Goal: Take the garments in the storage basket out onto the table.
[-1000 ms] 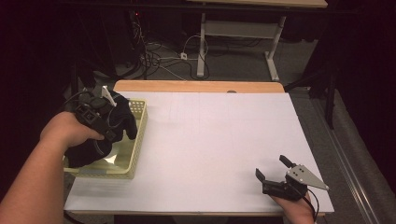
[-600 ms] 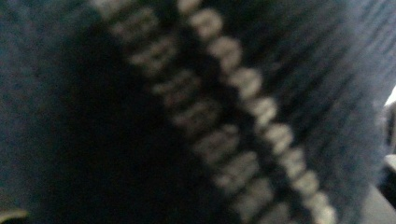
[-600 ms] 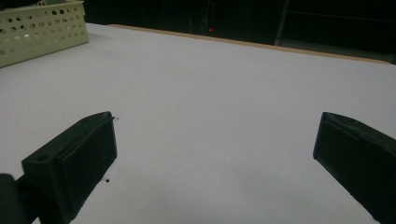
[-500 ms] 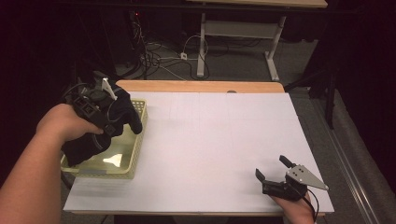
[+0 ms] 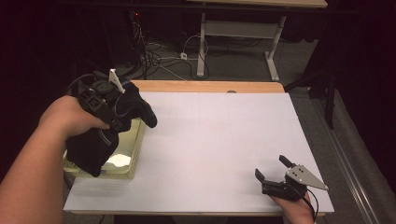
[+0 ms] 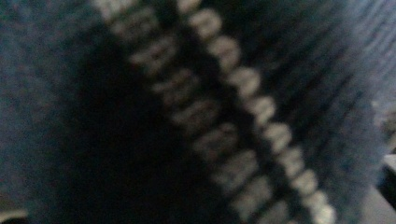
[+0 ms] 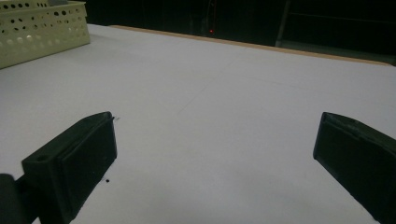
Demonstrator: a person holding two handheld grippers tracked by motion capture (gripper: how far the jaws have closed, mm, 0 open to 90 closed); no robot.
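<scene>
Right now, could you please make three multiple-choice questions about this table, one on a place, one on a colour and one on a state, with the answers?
1. Where does the basket stand on the table?
A. near its left edge
B. in its middle
C. near its right edge

2. What colour is the cloth that the left gripper holds?
A. white
B. dark
C. red

3. How are the jaws of the right gripper?
A. shut on the cloth
B. shut on the basket
C. open, with nothing between them

Answers: 1 A, the high view shows the basket at the left side. 2 B, the cloth looks dark, almost black. 3 C, the right gripper view shows bare table between the jaws.
</scene>
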